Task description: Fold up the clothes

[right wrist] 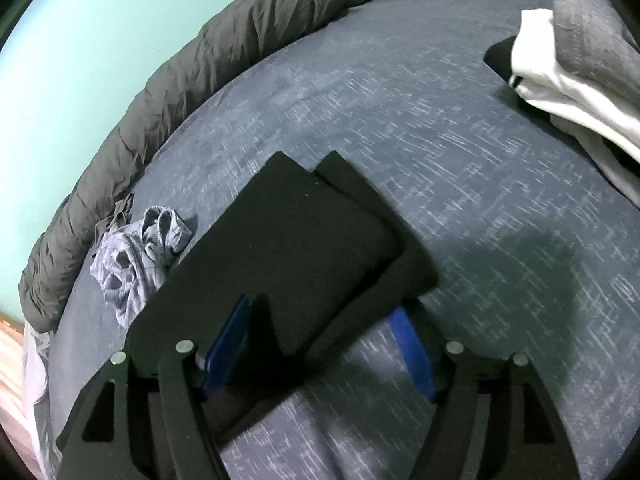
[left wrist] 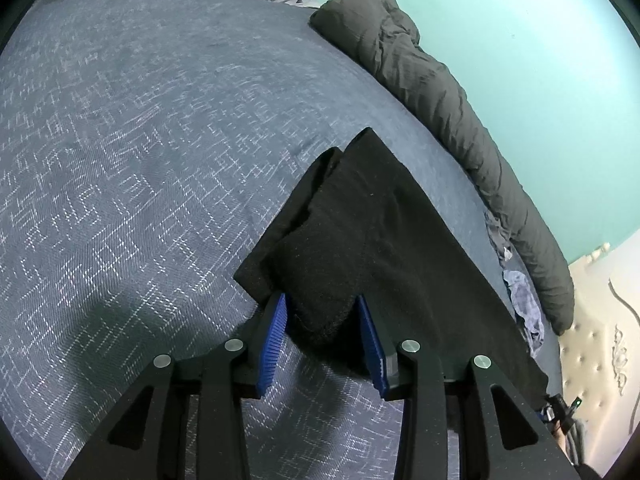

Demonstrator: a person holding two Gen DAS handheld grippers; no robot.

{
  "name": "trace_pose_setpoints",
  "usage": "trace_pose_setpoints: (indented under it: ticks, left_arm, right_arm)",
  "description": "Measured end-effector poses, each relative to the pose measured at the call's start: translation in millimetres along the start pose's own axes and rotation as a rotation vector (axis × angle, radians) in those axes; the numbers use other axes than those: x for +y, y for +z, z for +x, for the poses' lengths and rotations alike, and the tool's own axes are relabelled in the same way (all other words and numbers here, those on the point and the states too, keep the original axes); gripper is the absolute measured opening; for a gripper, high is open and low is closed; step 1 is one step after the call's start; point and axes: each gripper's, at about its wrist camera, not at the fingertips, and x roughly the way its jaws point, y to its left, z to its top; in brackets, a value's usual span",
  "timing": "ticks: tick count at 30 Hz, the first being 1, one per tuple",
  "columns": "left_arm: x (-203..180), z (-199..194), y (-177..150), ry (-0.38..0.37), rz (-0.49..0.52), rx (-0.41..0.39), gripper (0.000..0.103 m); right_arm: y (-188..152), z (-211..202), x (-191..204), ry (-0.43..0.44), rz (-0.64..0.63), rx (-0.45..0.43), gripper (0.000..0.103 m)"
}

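A black garment (left wrist: 380, 240) lies folded in layers on the blue patterned bedspread (left wrist: 140, 160). My left gripper (left wrist: 322, 312) is open, its blue pads (left wrist: 276, 328) on either side of the garment's near folded corner, which sits between them. In the right wrist view the same black garment (right wrist: 288, 240) lies flat in front of my right gripper (right wrist: 324, 320). That gripper is open wide, with a corner of the cloth between its blue pads (right wrist: 412, 344), not pinched.
A rolled dark grey duvet (left wrist: 460, 112) runs along the bed's far edge by the teal wall. A crumpled blue checked garment (right wrist: 136, 252) lies beside the black one. White and grey clothes (right wrist: 568, 72) are piled at the right. A tufted headboard (left wrist: 600, 340) stands behind.
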Motion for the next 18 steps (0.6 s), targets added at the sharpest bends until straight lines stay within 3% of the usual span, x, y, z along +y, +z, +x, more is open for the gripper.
trace_pose_setpoints:
  ticks: [3,4,5,8,11,18]
  left_arm:
    - [-0.1,0.2,-0.8,0.003,-0.001,-0.006,0.040]
    - [-0.4,0.8,-1.4,0.005,0.000,-0.008,0.040]
    - [-1.0,1.3,-1.5,0.006,0.002,-0.009,0.040]
    - [-4.0,2.6,0.0,0.010,0.018,-0.010,0.040]
    - [-4.5,2.9,2.7,-0.005,0.035,-0.020,0.039]
    - [-3.5,-7.7,13.8,-0.077,0.033,-0.014,0.024]
  right_arm:
    - [3.0,-0.9,6.2,-0.009,-0.027,-0.015,0.072]
    - [3.9,-3.5,8.9,-0.013,-0.048,-0.021,0.062]
    - [4.7,-6.0,11.6,-0.016,-0.068,-0.026,0.042]
    - [7.4,-13.8,19.7,-0.026,-0.130,-0.042,0.012]
    - [10.0,-21.5,27.9,-0.036,-0.192,-0.058,0.009]
    - [28.6,-78.7,43.4,0.014,-0.256,-0.102,0.008]
